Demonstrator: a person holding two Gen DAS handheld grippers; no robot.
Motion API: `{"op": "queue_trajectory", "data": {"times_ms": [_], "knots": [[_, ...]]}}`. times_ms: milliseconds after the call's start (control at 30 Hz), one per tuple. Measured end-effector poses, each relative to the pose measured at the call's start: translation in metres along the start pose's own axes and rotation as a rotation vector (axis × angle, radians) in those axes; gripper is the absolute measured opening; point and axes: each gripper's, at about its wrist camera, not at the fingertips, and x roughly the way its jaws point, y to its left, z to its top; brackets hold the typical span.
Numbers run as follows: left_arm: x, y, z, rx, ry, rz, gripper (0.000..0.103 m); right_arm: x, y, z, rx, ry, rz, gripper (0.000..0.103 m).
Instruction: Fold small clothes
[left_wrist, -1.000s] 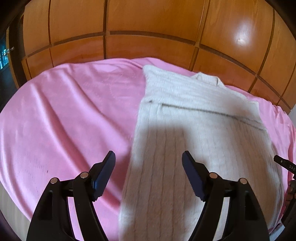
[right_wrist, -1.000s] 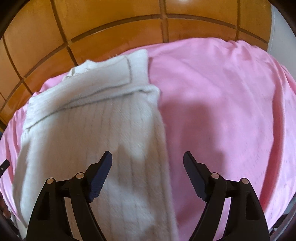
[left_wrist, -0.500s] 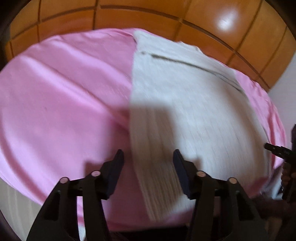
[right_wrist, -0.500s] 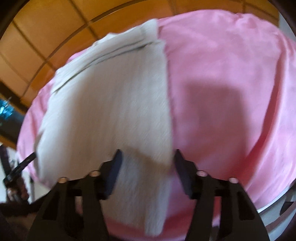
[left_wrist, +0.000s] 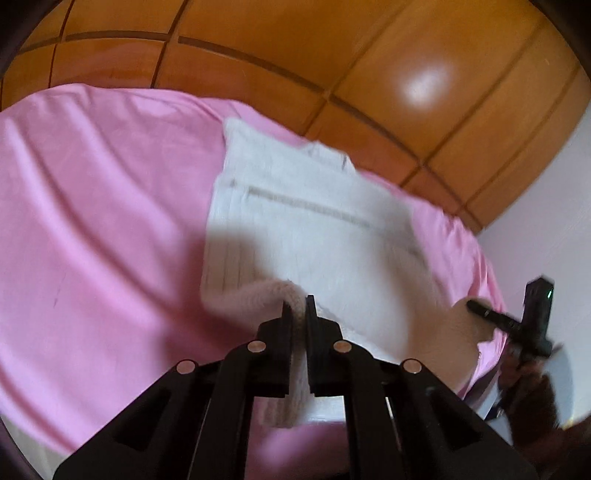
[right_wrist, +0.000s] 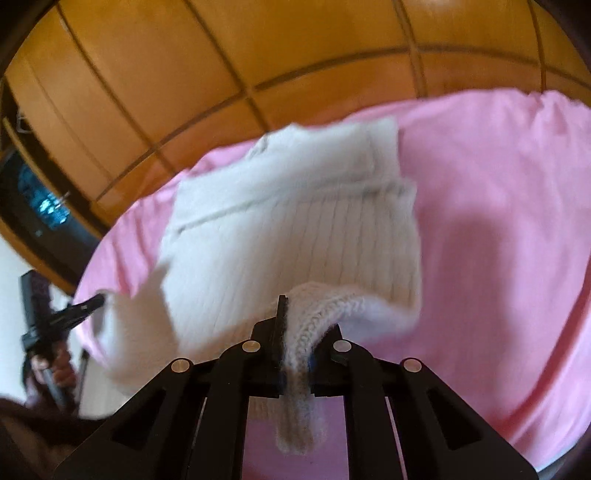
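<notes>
While its upper part lies flat, the cream-white ribbed knit sweater (left_wrist: 310, 229) has its near hem raised off the pink bedsheet (left_wrist: 92, 221) that covers the bed, with the collar end toward the glossy orange-brown panelled wooden headboard (left_wrist: 295, 48). Each near corner of the hem is pinched: the left gripper (left_wrist: 295, 308) has its black jaws pressed together on a bunched fold of knit, and the right gripper (right_wrist: 295, 325) clamps the opposite corner, a strand of knit trailing down between its fingers. Holding both corners at once keeps the hem level, which by my reading suits carrying the bottom half up and over toward the collar for a crosswise fold. The sleeves seem already tucked in, since a seam line runs across the chest and the outline is a plain rectangle.

Much is uncertain. Both views are motion-blurred, so the rib pattern and hem edge smear. How much fabric sits between each pair of jaws is hidden by the jaws themselves. In each view the other gripper appears only small and dark at the frame edge, with a dim hand behind it. A dark opening with bluish light (right_wrist: 44, 206) sits beside the headboard; I cannot tell what it is.
</notes>
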Motion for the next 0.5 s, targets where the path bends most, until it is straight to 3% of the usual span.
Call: {"op": "queue_trajectory", "data": {"times_ms": [200, 233, 267, 300, 333, 500], "knots": [[0.058, 0.004, 0.071, -0.057, -0.017, 0.087, 0.009, 0.05, -0.036, 0.051, 0.13, -0.002, -0.068, 0.007], [0.066, 0.007, 0.08, -0.066, -0.026, 0.088, 0.024, 0.054, -0.039, 0.056, 0.14, -0.01, -0.064, 0.01], [0.072, 0.012, 0.087, -0.09, -0.032, 0.125, 0.056, 0.059, -0.046, 0.061, 0.169, -0.015, -0.044, 0.026], [0.074, 0.019, 0.09, -0.129, -0.048, 0.163, 0.066, 0.058, -0.052, 0.062, 0.198, -0.018, -0.037, 0.044], [0.073, 0.027, 0.09, -0.17, -0.074, 0.155, 0.066, 0.054, -0.055, 0.061, 0.214, -0.033, -0.036, 0.066], [0.077, 0.048, 0.06, -0.182, -0.024, 0.139, 0.066, 0.036, -0.071, 0.034, 0.23, -0.045, -0.032, 0.079]]}}
